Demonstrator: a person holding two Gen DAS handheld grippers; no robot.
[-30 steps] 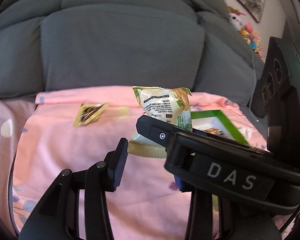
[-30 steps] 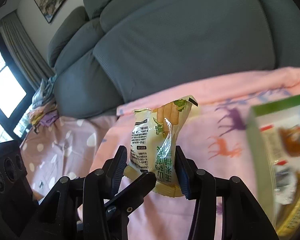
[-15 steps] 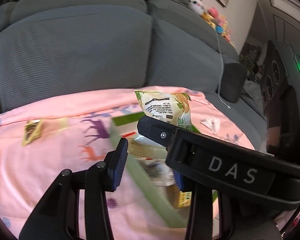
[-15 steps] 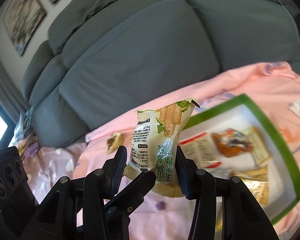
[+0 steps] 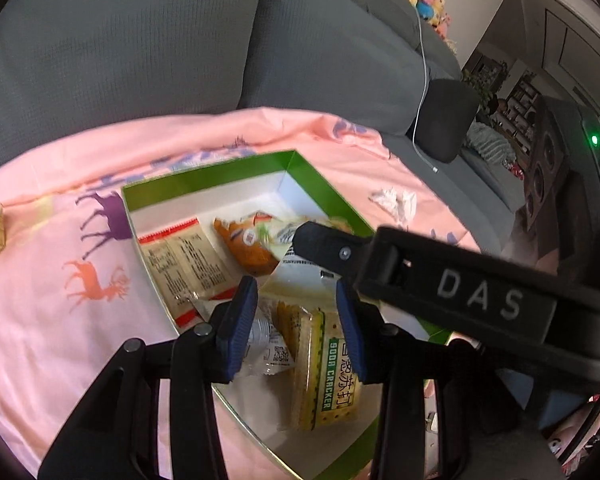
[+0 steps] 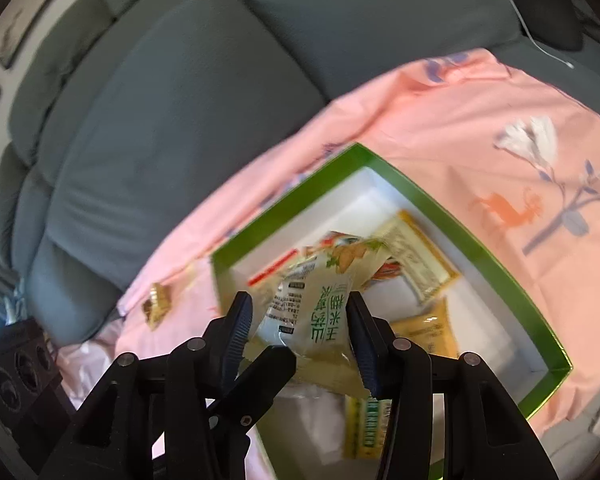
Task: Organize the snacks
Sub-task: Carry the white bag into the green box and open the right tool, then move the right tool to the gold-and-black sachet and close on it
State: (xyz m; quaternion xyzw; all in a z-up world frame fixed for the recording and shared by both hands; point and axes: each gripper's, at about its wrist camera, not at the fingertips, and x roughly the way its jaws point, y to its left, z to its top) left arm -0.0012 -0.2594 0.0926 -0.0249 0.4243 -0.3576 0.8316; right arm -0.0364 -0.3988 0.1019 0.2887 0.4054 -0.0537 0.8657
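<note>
Above the green-rimmed white cardboard box (image 6: 440,204) on the pink printed bedsheet (image 6: 500,128): snack packet held aloft.
Right gripper (image 6: 300,328) fingers clamp the pale green-and-white crinkled snack packet (image 6: 316,308) between both pads, over packets lying in the box. Left gripper (image 5: 296,324) fingers stand narrowly apart, empty, above a yellow soda cracker pack (image 5: 328,368).

Left hand-held gripper (image 5: 296,320), jaws apart, above green-rimmed box (image 5: 204,174) holding snack packets (image 5: 192,264).
</note>
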